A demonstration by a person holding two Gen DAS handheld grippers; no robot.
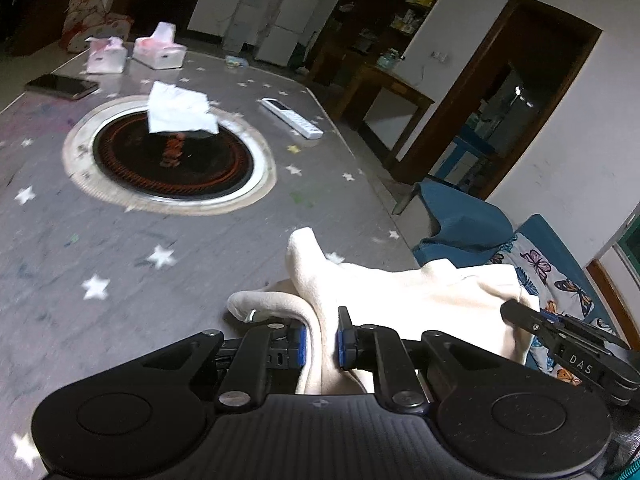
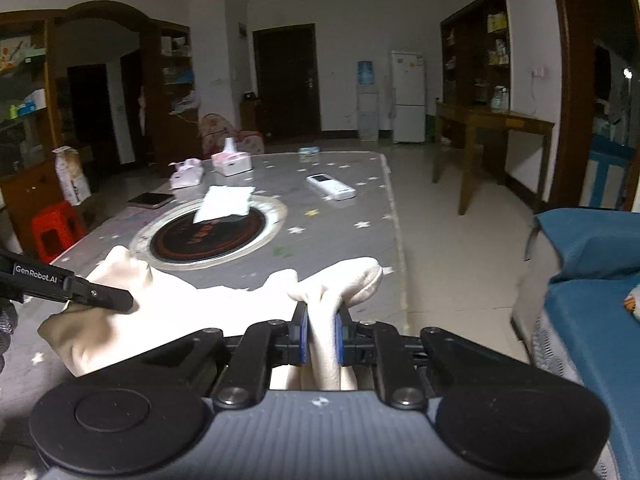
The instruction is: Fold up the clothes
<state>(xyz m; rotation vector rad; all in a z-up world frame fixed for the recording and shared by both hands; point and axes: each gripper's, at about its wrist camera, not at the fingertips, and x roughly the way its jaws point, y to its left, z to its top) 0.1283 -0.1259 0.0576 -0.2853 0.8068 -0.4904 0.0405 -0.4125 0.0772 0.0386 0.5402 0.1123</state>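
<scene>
A cream garment [image 1: 400, 296] hangs stretched between my two grippers above the near end of the grey star-patterned table [image 1: 120, 248]. My left gripper [image 1: 322, 340] is shut on a bunched edge of the cloth. My right gripper [image 2: 321, 334] is shut on another bunched edge of the same garment [image 2: 224, 304]. The right gripper also shows at the right of the left wrist view [image 1: 560, 336]. The left gripper also shows at the left of the right wrist view [image 2: 80, 288]. The cloth below the jaws is hidden.
A round black cooktop [image 1: 172, 156] is set in the table, with a white paper [image 1: 180, 110] on it. Two tissue boxes [image 1: 158, 50], a phone [image 1: 62, 86] and a white remote [image 1: 290, 117] lie beyond. A blue sofa [image 2: 592, 280] is at the right.
</scene>
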